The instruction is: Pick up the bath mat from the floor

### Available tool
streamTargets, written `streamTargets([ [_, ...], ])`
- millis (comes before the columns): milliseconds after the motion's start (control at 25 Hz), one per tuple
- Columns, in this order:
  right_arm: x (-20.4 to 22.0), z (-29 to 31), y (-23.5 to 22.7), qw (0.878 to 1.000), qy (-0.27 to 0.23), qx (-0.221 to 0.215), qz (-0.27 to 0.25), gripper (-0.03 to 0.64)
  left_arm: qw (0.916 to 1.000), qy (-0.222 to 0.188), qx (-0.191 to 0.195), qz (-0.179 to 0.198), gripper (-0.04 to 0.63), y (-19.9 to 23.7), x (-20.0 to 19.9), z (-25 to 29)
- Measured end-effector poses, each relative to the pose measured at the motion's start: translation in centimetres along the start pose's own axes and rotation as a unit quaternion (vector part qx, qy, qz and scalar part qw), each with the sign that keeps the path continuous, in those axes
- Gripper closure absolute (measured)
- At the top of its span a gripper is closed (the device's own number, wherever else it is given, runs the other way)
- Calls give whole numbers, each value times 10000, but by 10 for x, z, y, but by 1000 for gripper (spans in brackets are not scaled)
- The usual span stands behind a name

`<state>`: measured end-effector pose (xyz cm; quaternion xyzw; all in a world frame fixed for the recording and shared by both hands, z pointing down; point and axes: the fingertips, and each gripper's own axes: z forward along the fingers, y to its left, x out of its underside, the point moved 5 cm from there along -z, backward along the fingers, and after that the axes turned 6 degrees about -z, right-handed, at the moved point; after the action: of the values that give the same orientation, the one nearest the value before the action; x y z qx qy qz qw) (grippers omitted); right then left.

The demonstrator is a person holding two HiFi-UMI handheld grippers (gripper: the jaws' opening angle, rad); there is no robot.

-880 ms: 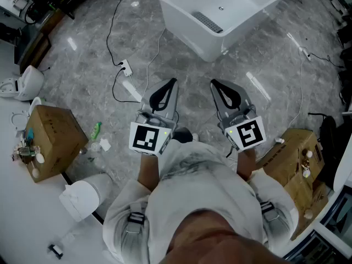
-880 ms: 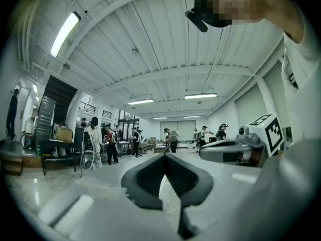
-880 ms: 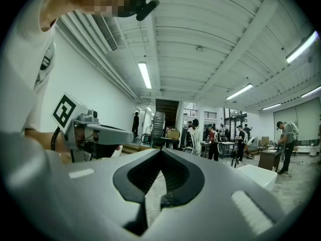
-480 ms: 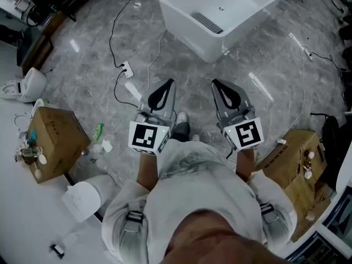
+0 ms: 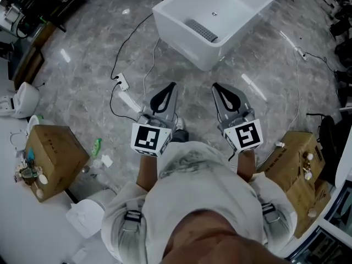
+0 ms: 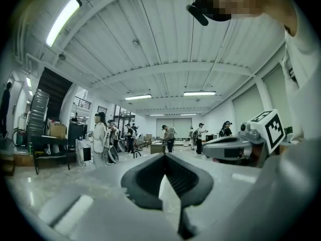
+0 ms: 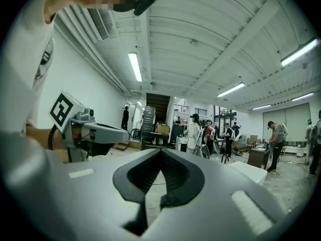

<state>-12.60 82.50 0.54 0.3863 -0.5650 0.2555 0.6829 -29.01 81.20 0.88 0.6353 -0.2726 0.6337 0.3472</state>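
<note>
I see no bath mat on the grey marble floor [image 5: 82, 65] in any view. A small grey ribbed strip [image 5: 201, 30] lies inside the white bathtub [image 5: 258, 7]; what it is I cannot tell. My left gripper [image 5: 173, 84] and right gripper [image 5: 214, 85] are held level side by side in front of the person's body, pointing toward the tub. Both are shut with nothing between the jaws. The left gripper view shows its tips [image 6: 164, 154] meeting, and the right gripper view shows the same [image 7: 161, 150]. Each sees the other gripper beside it.
A power strip [image 5: 122, 82] with black and white cables lies left of the grippers. Cardboard boxes stand at left [image 5: 52, 155] and right [image 5: 291, 161]. A white toilet [image 5: 19, 99] and a green bottle [image 5: 97, 146] are at left. Several people stand far off in the hall [image 6: 100, 134].
The person has stepped a little toward the bathtub, with a shoe showing between the grippers. Both grippers keep the same shut, level pose.
</note>
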Motion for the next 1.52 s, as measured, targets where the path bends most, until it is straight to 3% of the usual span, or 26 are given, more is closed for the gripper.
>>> streamTargets([
  [400,-10,105,-11,9995,153,271,-91,615,9997,-139,163,-102,592,106,-17,45],
  [760,0,159,-39,9992,271,289,71,615,9996,-21,192,-212,592,148,-17,90],
  [1160,18,245,-105,9997,155,-67,174,615,9998,90,-48,-187,592,192,-21,168],
  [1520,15,316,-168,9982,-171,-534,190,615,9991,77,-388,117,592,225,-47,240],
])
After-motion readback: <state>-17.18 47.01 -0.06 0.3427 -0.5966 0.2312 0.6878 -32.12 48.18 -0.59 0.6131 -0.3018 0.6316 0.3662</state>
